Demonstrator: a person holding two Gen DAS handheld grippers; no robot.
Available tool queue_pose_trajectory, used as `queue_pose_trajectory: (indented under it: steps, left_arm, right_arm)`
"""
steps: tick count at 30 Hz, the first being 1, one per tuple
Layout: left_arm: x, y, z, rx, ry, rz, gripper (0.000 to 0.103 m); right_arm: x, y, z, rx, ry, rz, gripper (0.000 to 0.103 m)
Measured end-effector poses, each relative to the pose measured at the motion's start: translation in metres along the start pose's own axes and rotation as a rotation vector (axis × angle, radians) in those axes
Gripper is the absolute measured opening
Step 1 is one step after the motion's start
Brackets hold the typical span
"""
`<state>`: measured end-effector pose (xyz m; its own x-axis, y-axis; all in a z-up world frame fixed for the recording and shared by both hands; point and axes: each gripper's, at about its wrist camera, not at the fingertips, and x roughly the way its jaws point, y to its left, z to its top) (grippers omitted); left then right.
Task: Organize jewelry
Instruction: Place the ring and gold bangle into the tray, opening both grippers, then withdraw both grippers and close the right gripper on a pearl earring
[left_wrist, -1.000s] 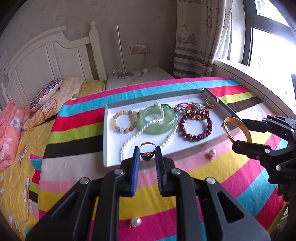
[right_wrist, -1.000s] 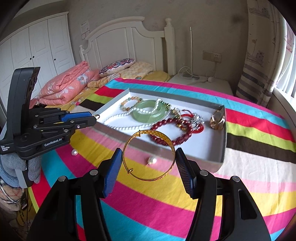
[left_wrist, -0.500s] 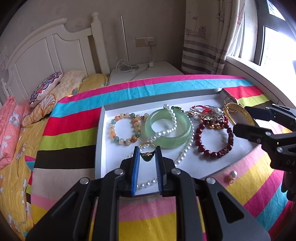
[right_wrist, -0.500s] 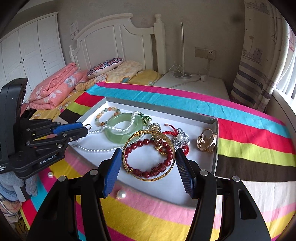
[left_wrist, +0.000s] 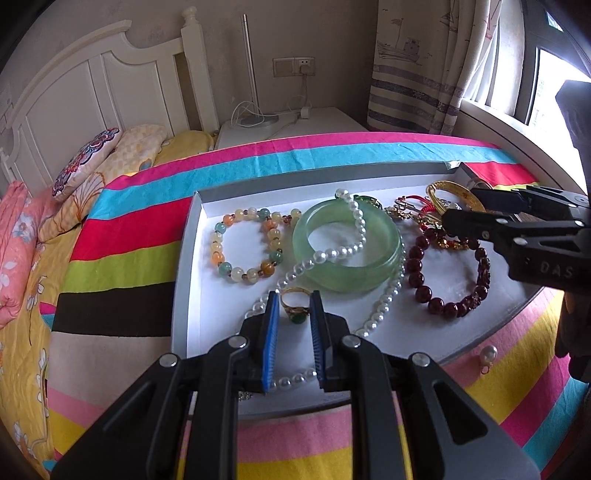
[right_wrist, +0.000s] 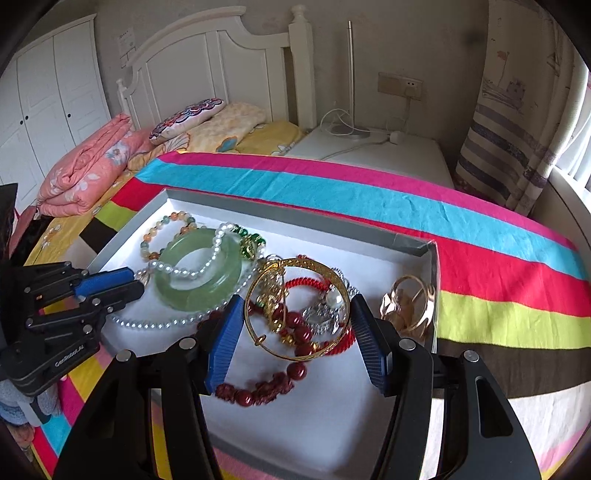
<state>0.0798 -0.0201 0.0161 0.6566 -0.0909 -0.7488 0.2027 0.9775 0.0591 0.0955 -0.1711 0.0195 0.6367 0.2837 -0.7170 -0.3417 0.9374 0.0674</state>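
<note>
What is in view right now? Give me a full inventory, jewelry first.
tray: one, white, on the striped cloth
jade bangle: one, pale green, tray middle
pearl necklace: one, white, draped over the bangle
mixed bead bracelet: one, orange and green, tray's left
red bead bracelet: one, dark red, tray's right
ring: one, gold with green stone, in the left gripper
gold bangle: one, in the right gripper
loose pearl: one, on the cloth beside the tray
left gripper: shut on ring
right gripper: shut on gold bangle
</note>
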Motion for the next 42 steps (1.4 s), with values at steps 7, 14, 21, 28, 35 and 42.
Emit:
queue_pose_trajectory:
  steps: [7,14,21,28,35,42]
  left_arm:
    - [-0.002,-0.001,-0.001,-0.005,-0.014,0.006,0.059]
    - [-0.024,0.003,-0.004,-0.018,-0.052,0.002,0.076]
    - [-0.066,0.007,-0.021,-0.036,-0.086,0.005,0.091]
    - [-0.104,0.007,-0.058,-0.085,-0.101,0.052,0.098]
    - [-0.120,0.027,-0.107,-0.193,-0.077,0.050,0.100]
    - [-0.116,0.040,-0.126,-0.249,-0.054,0.028,0.100]
  right_arm:
    - [0.019,-0.014,0.008,0.073,0.019,-0.003,0.058]
    - [-0.006,-0.022,0.002,0.135,-0.038,0.043,0.078]
    - [-0.067,-0.017,-0.027,0.129,-0.103,0.086,0.083]
    - [-0.095,0.007,-0.075,0.069,-0.078,0.110,0.084]
    - [-0.094,0.020,-0.105,0.091,-0.045,0.124,0.084]
    - [-0.092,0.043,-0.104,0.022,-0.036,0.096,0.082]
